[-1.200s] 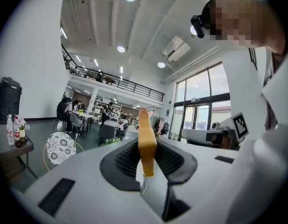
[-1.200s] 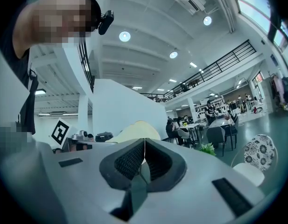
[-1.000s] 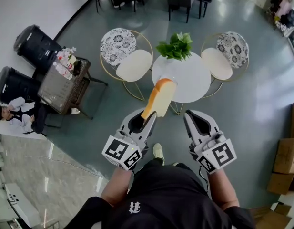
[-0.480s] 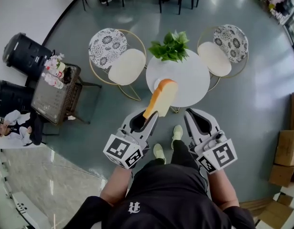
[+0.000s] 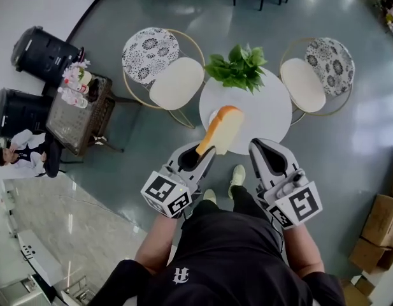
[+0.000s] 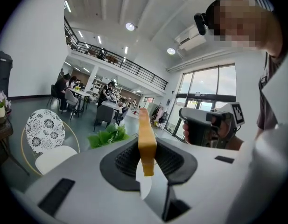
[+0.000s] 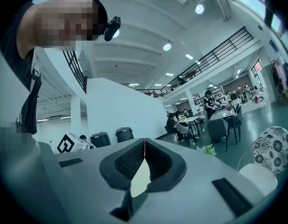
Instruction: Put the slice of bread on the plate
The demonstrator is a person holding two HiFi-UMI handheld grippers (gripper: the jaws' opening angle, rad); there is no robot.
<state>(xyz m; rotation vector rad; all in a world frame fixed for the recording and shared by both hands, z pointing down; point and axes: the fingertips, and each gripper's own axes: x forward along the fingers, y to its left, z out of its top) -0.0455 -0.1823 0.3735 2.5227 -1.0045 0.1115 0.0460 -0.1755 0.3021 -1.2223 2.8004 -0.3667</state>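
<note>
A thick slice of bread (image 5: 223, 129) with a tan crust stands upright in my left gripper (image 5: 204, 153), which is shut on its lower edge. In the head view the slice overlaps the near left part of a round white table (image 5: 269, 110). A pale curved rim that may be a plate (image 5: 212, 116) peeks out just left of the bread; the rest is hidden. The left gripper view shows the bread (image 6: 146, 139) edge-on between the dark pads. My right gripper (image 5: 263, 148) hangs beside it to the right, shut and empty, its jaw tips touching (image 7: 144, 141).
A leafy green plant (image 5: 239, 67) stands at the table's far side. Two gold-framed chairs (image 5: 167, 69) (image 5: 317, 75) flank the table. At the left are a wicker side table (image 5: 78, 113) with bottles, black bins (image 5: 40, 53) and a seated person (image 5: 21, 158). Cardboard boxes (image 5: 378, 225) lie at right.
Both grippers have moved forward toward the round table with the person walking; the bread now overlaps the table's near left part. Neither grip has changed.
</note>
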